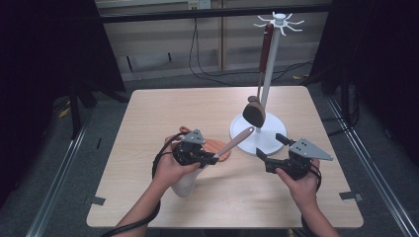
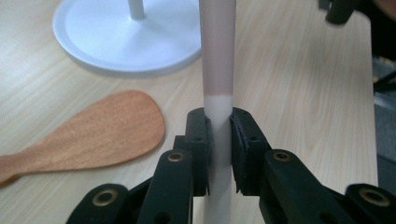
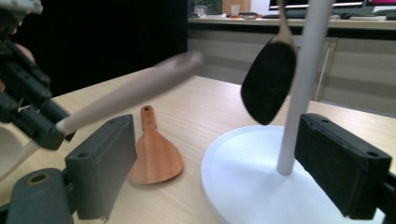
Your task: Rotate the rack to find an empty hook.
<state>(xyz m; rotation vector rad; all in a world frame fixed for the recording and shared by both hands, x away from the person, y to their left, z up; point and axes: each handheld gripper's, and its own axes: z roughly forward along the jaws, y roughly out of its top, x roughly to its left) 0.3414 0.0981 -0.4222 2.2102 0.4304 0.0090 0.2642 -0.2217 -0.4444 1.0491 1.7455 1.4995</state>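
Note:
My left gripper (image 1: 212, 159) is shut on a utensil with a long pinkish handle (image 1: 237, 139) that points up and right toward the stand; its white head (image 1: 188, 182) hangs below the hand. The left gripper view has both jaws pressed on the handle (image 2: 218, 56). A white utensil stand (image 1: 267, 74) rises from a round base (image 1: 269, 140), and a dark spoon (image 1: 256, 111) with a reddish handle hangs from a top hook. My right gripper (image 1: 270, 146) is open at the base's front edge, and its view shows the pole (image 3: 299, 93) between the jaws, farther off.
An orange wooden rice paddle (image 1: 220, 147) lies flat on the table just left of the stand's base, under the held handle; it also lies in front of the left gripper (image 2: 107, 130). The table's left and far parts are bare wood. Cables run across the floor behind.

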